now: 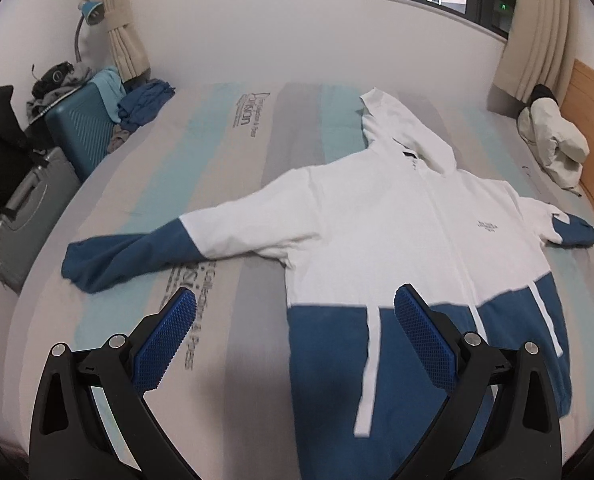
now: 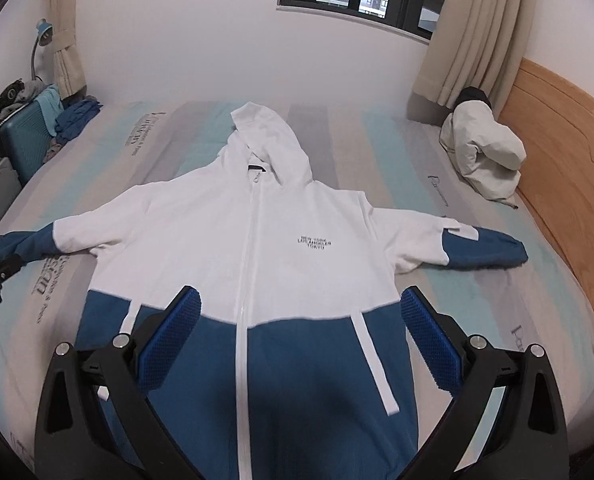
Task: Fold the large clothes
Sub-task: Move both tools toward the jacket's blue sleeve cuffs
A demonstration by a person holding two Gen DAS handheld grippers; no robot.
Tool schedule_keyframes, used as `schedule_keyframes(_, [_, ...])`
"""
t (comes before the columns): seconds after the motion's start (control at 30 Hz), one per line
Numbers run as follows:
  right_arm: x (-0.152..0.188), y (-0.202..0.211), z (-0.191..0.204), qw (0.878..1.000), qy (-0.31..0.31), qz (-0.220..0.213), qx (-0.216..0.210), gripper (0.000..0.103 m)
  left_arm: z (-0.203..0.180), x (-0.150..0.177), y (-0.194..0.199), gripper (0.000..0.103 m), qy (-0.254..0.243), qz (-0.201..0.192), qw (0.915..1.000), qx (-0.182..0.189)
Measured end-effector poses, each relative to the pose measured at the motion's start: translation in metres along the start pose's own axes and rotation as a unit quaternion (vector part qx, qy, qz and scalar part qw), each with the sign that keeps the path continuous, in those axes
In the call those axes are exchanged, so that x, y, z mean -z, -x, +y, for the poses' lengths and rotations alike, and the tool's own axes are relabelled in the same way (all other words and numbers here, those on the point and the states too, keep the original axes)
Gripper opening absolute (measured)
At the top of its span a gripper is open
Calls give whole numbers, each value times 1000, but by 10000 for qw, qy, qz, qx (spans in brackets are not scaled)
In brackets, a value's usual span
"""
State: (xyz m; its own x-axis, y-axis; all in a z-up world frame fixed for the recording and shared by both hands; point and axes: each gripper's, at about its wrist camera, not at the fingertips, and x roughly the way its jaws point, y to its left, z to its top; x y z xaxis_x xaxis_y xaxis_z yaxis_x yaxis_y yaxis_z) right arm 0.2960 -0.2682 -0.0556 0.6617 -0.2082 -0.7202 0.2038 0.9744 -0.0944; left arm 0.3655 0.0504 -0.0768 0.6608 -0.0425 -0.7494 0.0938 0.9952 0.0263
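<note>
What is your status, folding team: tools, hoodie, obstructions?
Left tool open, right tool open, both empty. Hoodie flat, sleeves spread, unfolded. Beige jacket off to the side.

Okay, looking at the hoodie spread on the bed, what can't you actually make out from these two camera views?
- Hoodie bottom hem: cut off by the lower edge and the right gripper in the right wrist view.
- Chest print: too small to read in the left wrist view.
- Left cuff: partly covered by the left gripper's tip at the right wrist view's edge.

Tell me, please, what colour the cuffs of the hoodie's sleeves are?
Dark blue; the cuffs show best in the right wrist view.
</note>
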Motion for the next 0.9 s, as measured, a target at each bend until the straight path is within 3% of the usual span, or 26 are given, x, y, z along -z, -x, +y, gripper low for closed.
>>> schedule_keyframes(0.2, [-17, -62, -2, 9997, 93, 221, -16, 96, 17, -22, -48, 97, 184, -49, 9994, -290])
schedule_keyframes(0.4, [-35, -126, -8, 9980, 268, 543, -186, 96, 72, -30, -103, 97, 480, 94, 9971, -581])
schedule_keyframes(0.63, [-58, -186, 4, 9956, 595, 646, -334, 96, 211, -23, -150, 97, 1295, 485, 9808, -1373])
schedule_keyframes(0.9, [-68, -242, 29, 9926, 776, 853, -383, 96, 365, -14, -181, 97, 1504, 813, 9648, -2000])
